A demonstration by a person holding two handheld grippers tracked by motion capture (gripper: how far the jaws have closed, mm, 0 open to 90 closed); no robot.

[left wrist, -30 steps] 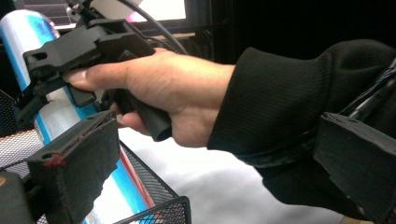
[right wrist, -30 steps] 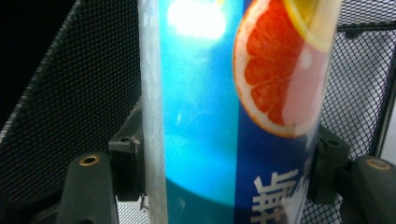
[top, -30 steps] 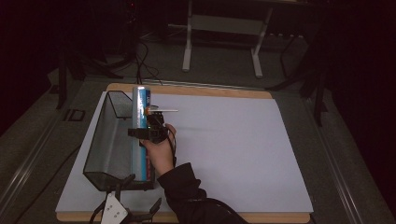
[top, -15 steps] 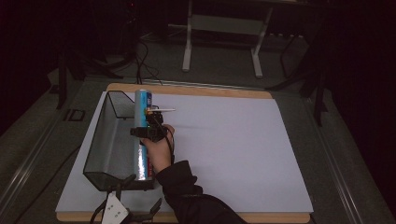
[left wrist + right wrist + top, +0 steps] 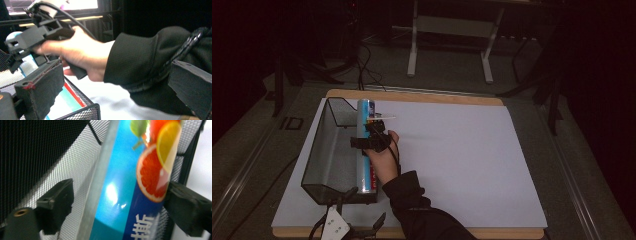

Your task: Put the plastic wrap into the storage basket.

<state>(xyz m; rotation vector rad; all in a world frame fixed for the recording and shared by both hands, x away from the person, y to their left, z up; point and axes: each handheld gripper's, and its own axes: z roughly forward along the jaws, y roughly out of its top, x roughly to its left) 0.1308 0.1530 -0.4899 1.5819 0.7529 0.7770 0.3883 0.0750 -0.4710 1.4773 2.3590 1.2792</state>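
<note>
A long blue tube (image 5: 368, 177) printed with orange slices (image 5: 150, 177) lies inside a black mesh basket (image 5: 324, 150), along its right wall. My right gripper (image 5: 368, 142), held by a hand, hangs over the middle of the tube. In the right gripper view the right gripper (image 5: 120, 210) has a jaw on either side of the tube. The right jaw touches it, and mesh shows in the gap at the left jaw, so it is open. My left gripper (image 5: 334, 227) rests at the table's front edge. In its own view the left gripper (image 5: 117, 77) is wide open on nothing.
The basket stands at the left of a white table top (image 5: 462, 160) with a wooden rim. A dark sleeve (image 5: 150, 65) and a braided cable cross in front of the left gripper's jaws. Metal stand legs (image 5: 449, 45) and cables lie on the floor beyond.
The tube has slid slightly nearer along the basket's right wall. The hand with the right gripper has barely shifted above it.
</note>
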